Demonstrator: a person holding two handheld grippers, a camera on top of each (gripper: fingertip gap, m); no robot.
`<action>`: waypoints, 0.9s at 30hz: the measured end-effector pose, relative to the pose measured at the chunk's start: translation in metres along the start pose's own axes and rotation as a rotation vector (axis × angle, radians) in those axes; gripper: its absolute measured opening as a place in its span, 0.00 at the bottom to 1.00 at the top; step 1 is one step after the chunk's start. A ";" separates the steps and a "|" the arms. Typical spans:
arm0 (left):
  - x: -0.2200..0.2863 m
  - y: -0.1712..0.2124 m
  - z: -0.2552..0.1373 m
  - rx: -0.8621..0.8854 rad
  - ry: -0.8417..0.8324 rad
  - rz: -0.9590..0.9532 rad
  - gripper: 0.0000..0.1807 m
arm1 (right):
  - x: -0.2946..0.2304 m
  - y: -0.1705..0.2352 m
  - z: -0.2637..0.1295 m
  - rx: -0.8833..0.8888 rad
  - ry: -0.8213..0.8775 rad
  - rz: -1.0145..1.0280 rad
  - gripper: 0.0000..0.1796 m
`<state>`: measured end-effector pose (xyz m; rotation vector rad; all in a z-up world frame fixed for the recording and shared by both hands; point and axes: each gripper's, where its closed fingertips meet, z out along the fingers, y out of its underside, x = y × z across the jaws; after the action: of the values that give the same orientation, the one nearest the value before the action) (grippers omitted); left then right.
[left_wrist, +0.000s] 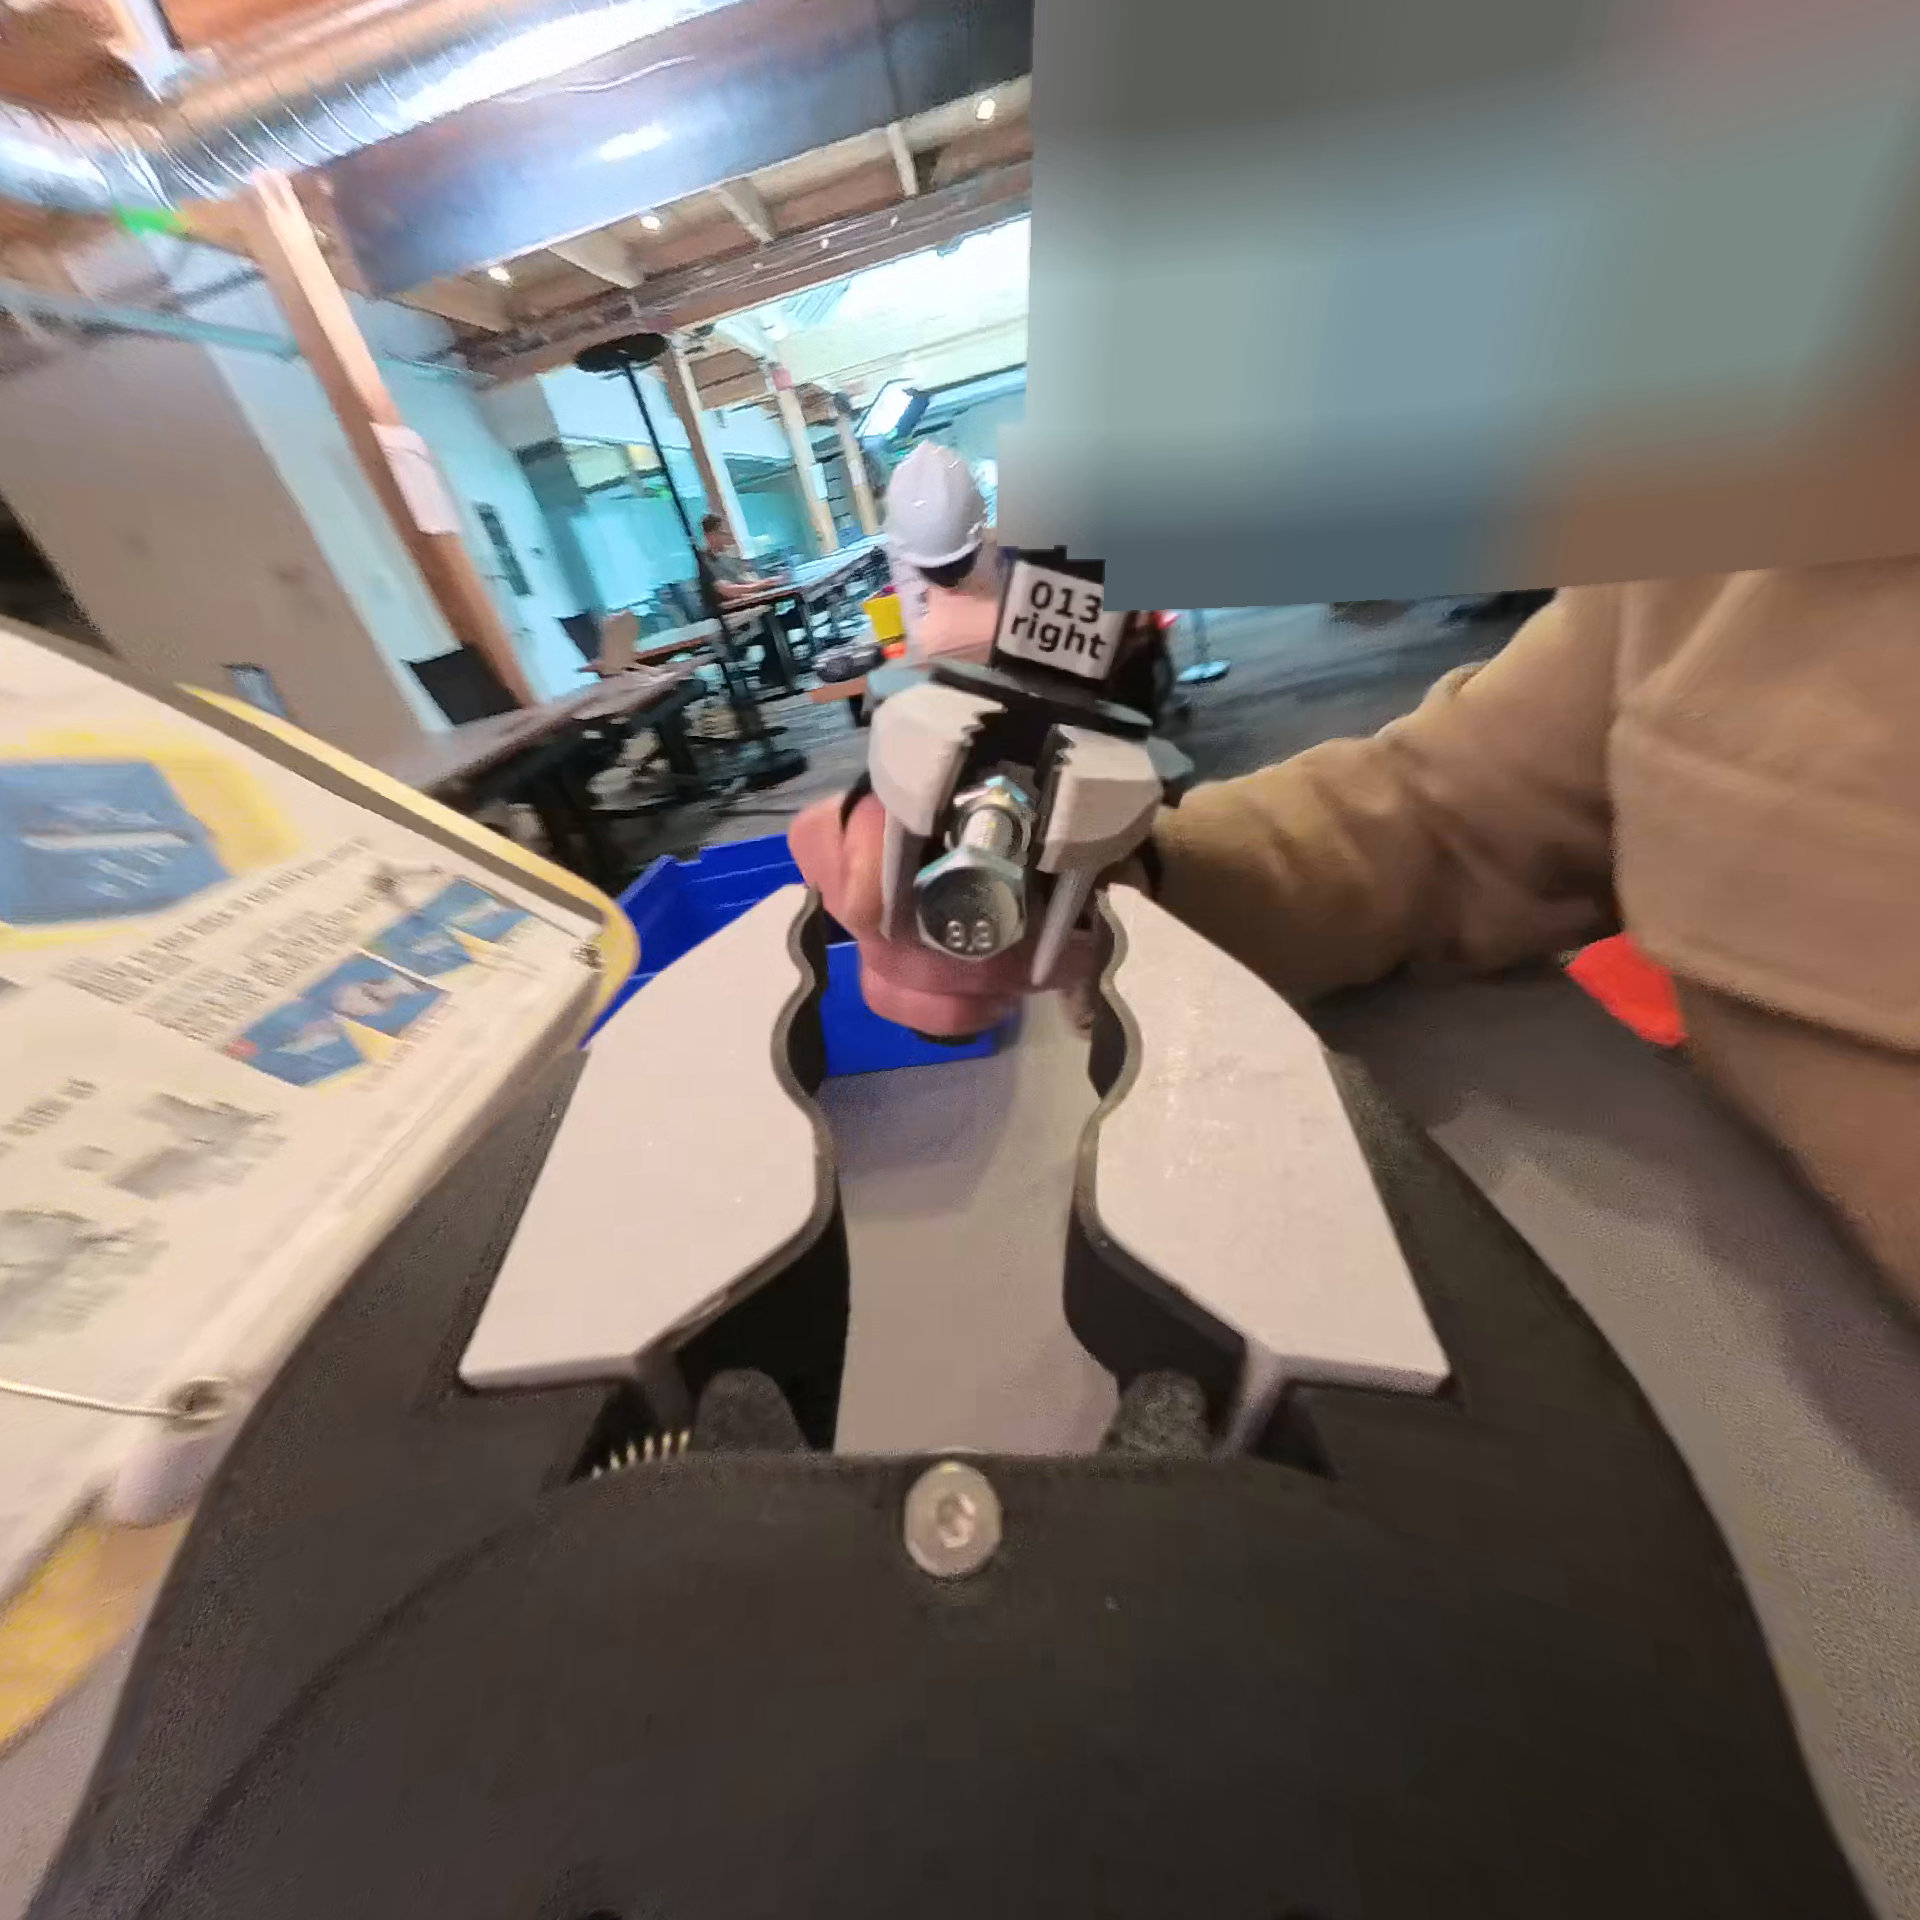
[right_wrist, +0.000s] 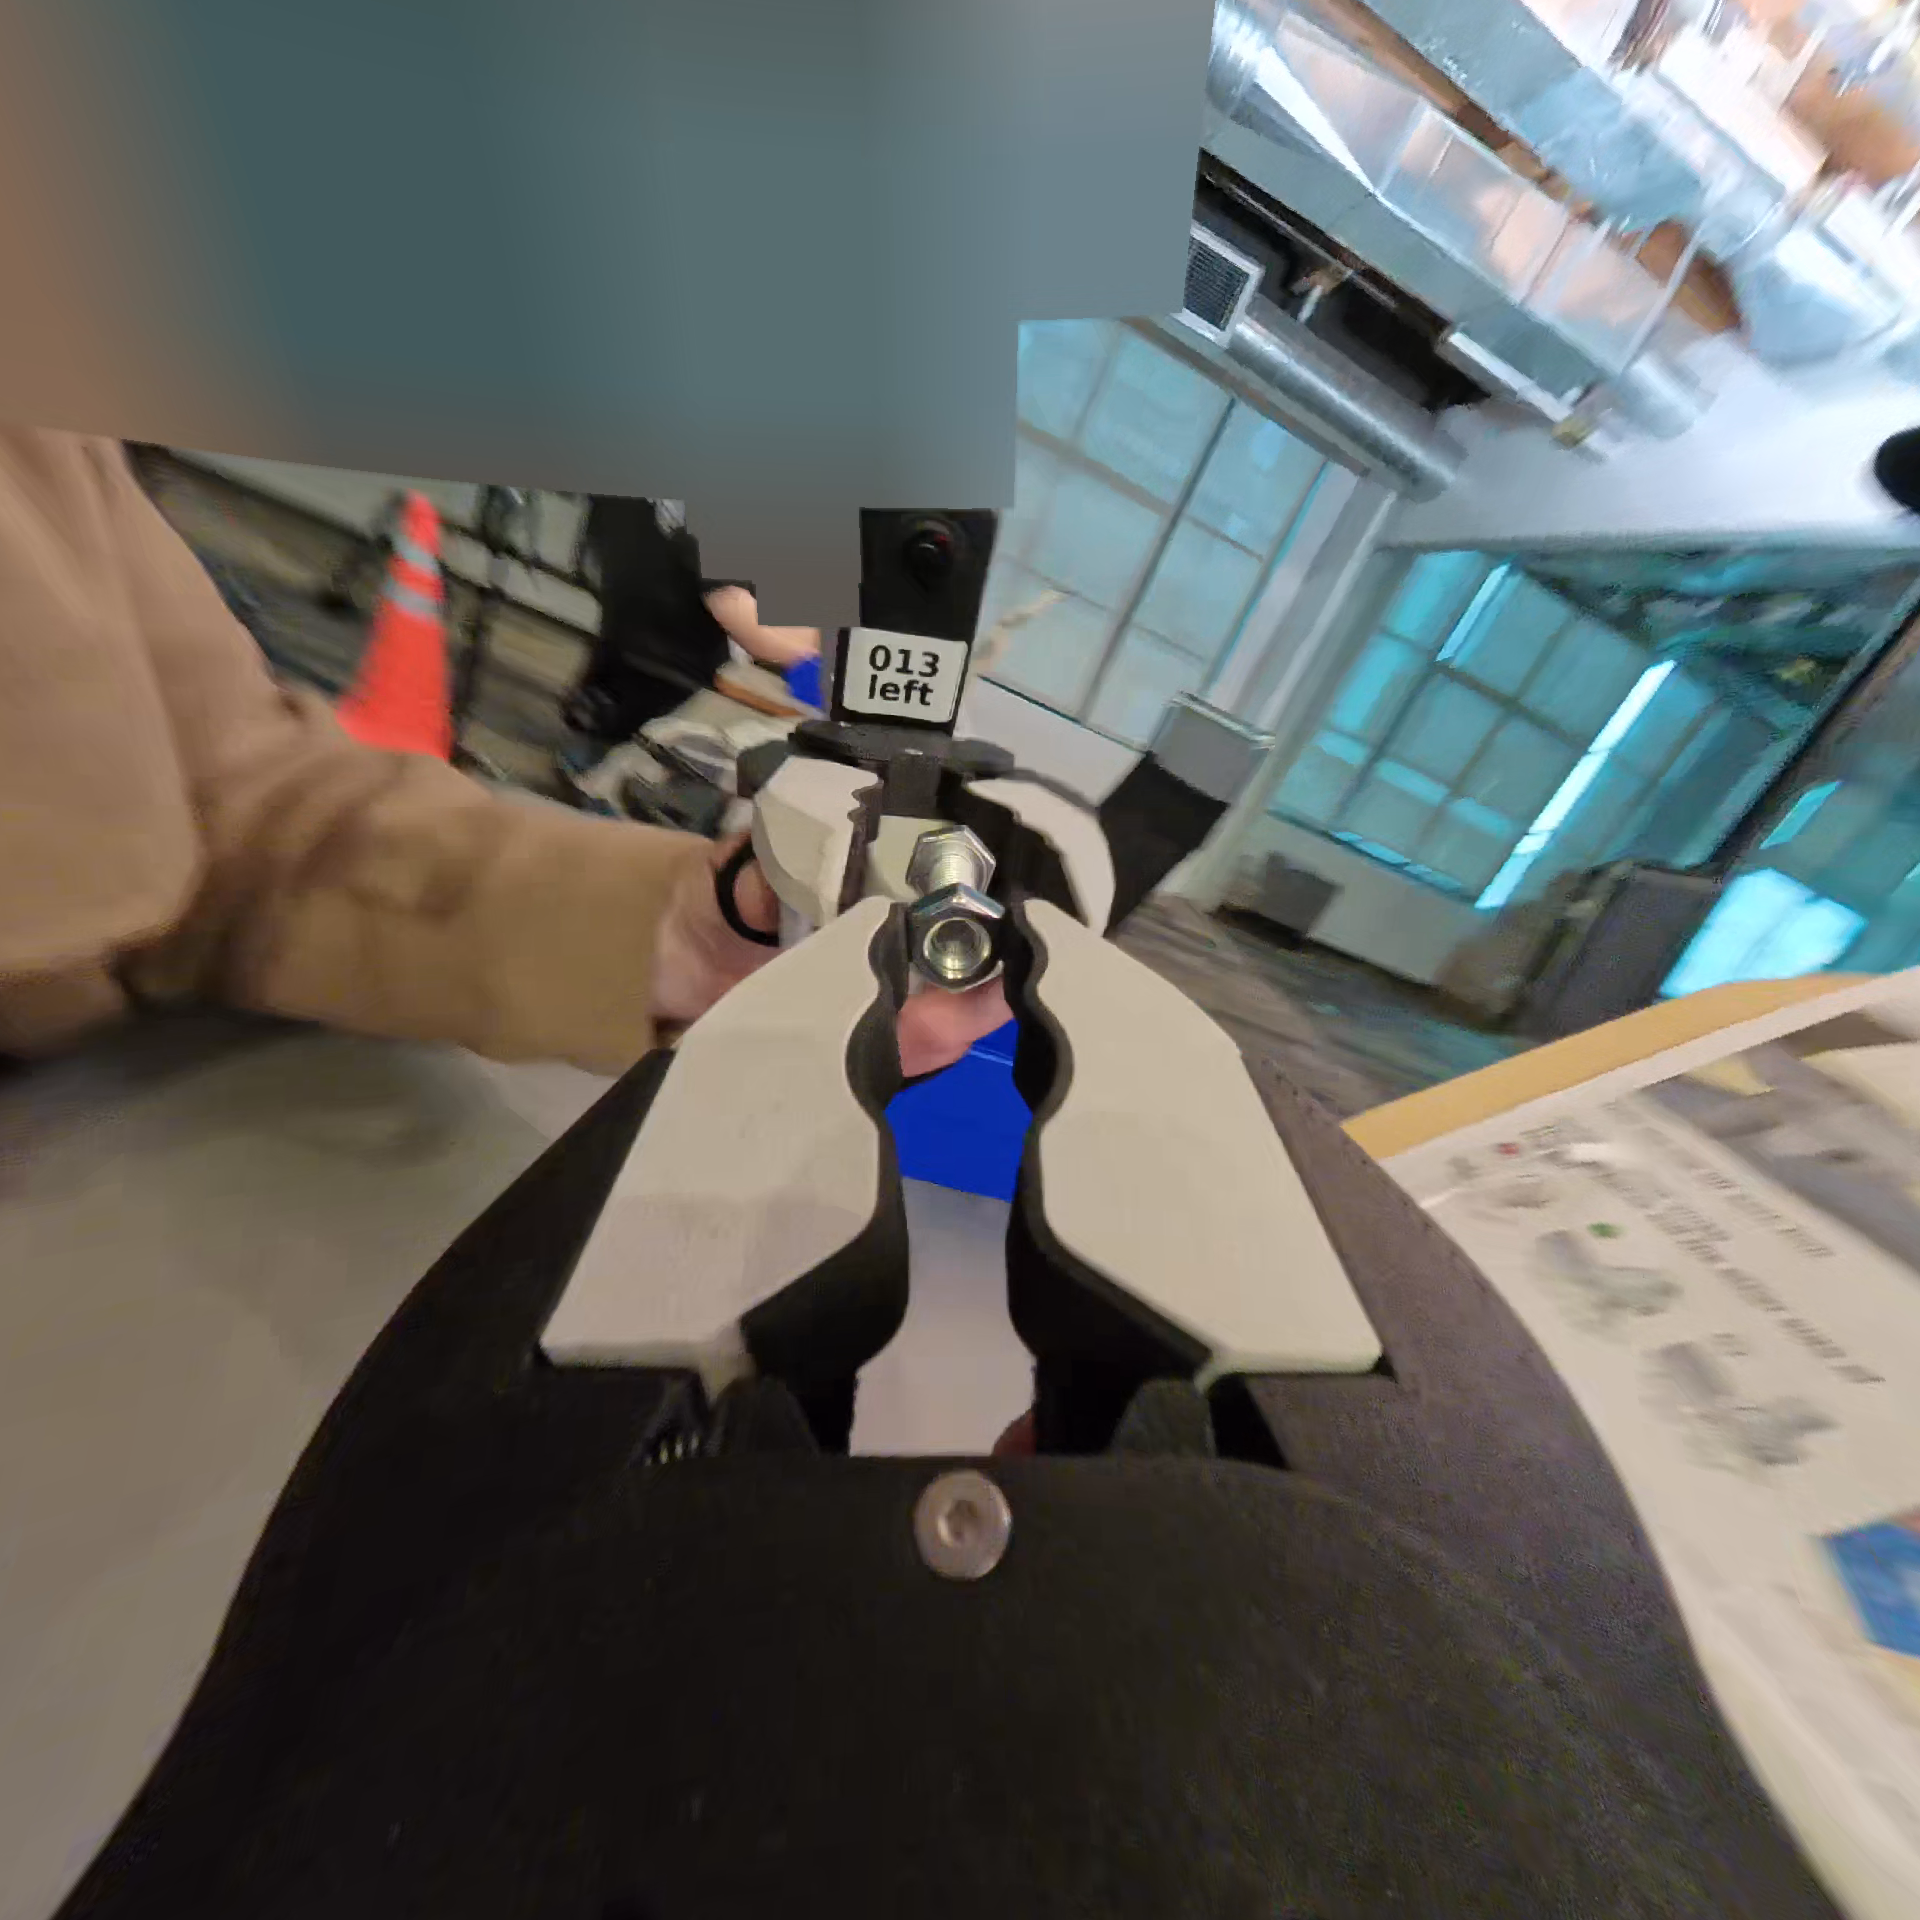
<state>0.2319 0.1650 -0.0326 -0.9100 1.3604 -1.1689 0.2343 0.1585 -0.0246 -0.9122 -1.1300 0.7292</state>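
Bolt (left_wrist: 971, 894) sits clamped between right gripper (left_wrist: 971, 935) fingers; left gripper (left_wrist: 956, 997) spread, empty.

Writing, left unquoted here, stands on a white label (left_wrist: 1055, 629) atop the right gripper (left_wrist: 975, 940) at frame centre, on a second white label (right_wrist: 900, 677) atop the left gripper (right_wrist: 948, 868), as stamped figures on the head of the bolt (left_wrist: 968, 920), and, blurred past reading, on the printed sheet (left_wrist: 208, 987) at left.
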 end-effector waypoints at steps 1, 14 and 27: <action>0.000 -0.002 -0.001 -0.019 -0.034 0.071 0.25 | 0.000 0.000 0.000 0.025 -0.029 0.091 0.10; 0.008 -0.007 0.001 -0.192 -0.139 0.432 0.13 | -0.003 0.003 -0.004 0.245 -0.211 0.582 0.10; 0.014 -0.013 0.000 -0.083 -0.021 0.054 0.10 | -0.008 -0.004 -0.002 0.144 -0.083 0.212 0.10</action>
<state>0.2292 0.1490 -0.0233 -0.9361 1.4171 -1.0658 0.2340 0.1490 -0.0251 -0.8935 -1.0478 1.0167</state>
